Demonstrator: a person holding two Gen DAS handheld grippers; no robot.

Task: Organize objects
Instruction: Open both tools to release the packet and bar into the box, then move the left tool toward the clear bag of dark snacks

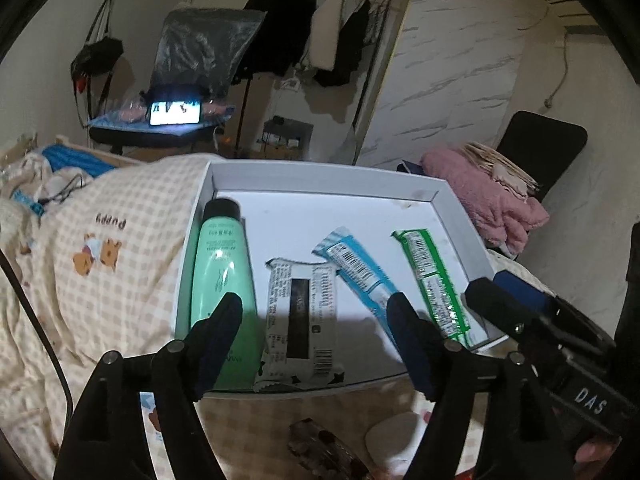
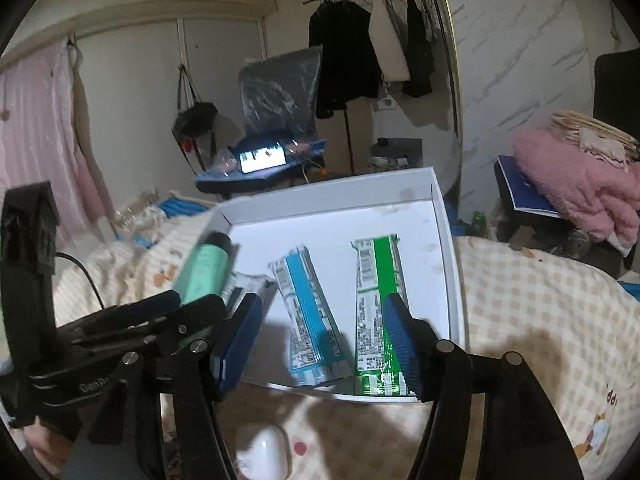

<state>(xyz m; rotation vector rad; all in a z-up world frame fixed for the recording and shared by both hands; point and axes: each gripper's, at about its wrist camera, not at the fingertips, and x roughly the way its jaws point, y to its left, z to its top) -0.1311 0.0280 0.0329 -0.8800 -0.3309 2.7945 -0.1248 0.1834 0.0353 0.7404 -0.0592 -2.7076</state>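
A white shallow box lies on the checked bedcover. In it lie a green tube with a black cap, a white-and-black packet, a blue packet and a green packet. My left gripper is open and empty above the box's near edge, over the white packet. My right gripper is open and empty over the near ends of the blue and green packets. It also shows at the right of the left wrist view.
On the bedcover in front of the box lie a white earbud case and a dark wrapped item. A pink blanket lies on a chair at the right. A chair with a lit phone stands behind the bed.
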